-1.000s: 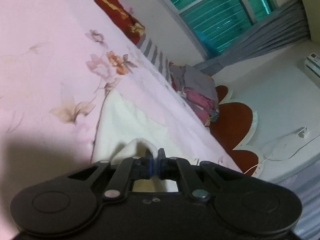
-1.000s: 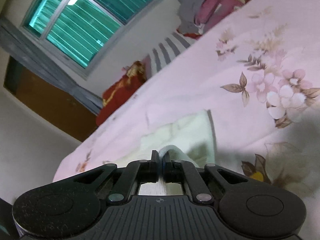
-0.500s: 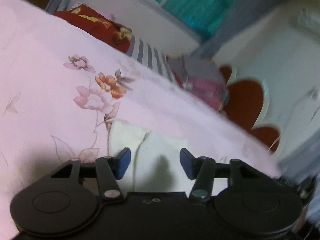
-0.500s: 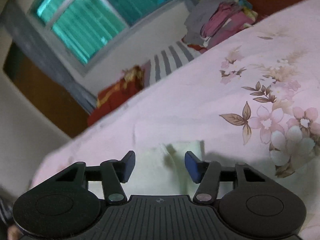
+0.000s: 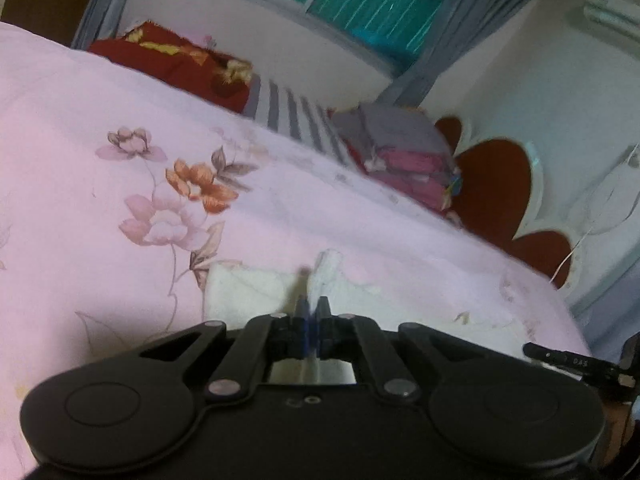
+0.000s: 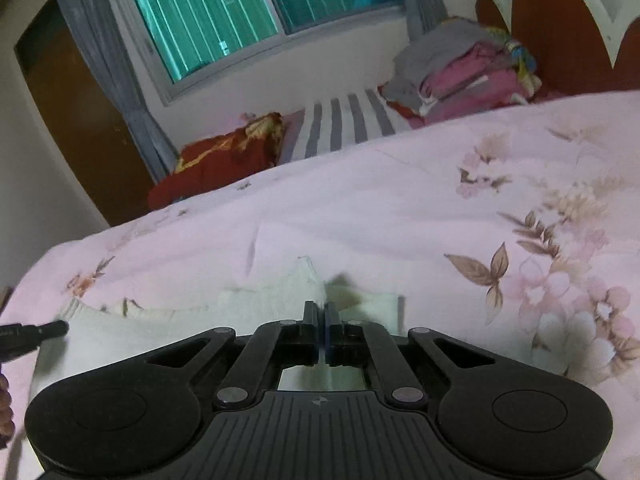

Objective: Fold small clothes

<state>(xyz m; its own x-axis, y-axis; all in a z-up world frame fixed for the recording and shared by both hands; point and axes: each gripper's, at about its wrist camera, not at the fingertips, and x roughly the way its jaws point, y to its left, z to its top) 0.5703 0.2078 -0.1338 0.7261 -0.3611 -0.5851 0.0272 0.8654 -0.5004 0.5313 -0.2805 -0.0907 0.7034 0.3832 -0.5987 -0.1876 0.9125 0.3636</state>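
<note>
A small cream garment (image 5: 248, 292) lies on the pink floral bedsheet (image 5: 100, 208). In the left wrist view my left gripper (image 5: 312, 312) is shut on a raised pinch of the cloth (image 5: 326, 268). In the right wrist view the same cream garment (image 6: 168, 320) lies flat, and my right gripper (image 6: 322, 316) is shut on a lifted peak of it (image 6: 306, 276). The tip of the left gripper (image 6: 44, 330) shows at the left edge of the right wrist view. The garment's near part is hidden behind both gripper bodies.
A stack of folded grey and pink clothes (image 5: 404, 160) sits at the head of the bed beside a red-and-white headboard (image 5: 500, 188). A striped pillow (image 5: 292, 120) and a red cushion (image 5: 176, 60) lie along the far edge under the window (image 6: 224, 12).
Both grippers held the garment a second ago, opened half a second ago, and have now shut again on new pinches of the cloth. Both cameras have tilted more level with the bed.
</note>
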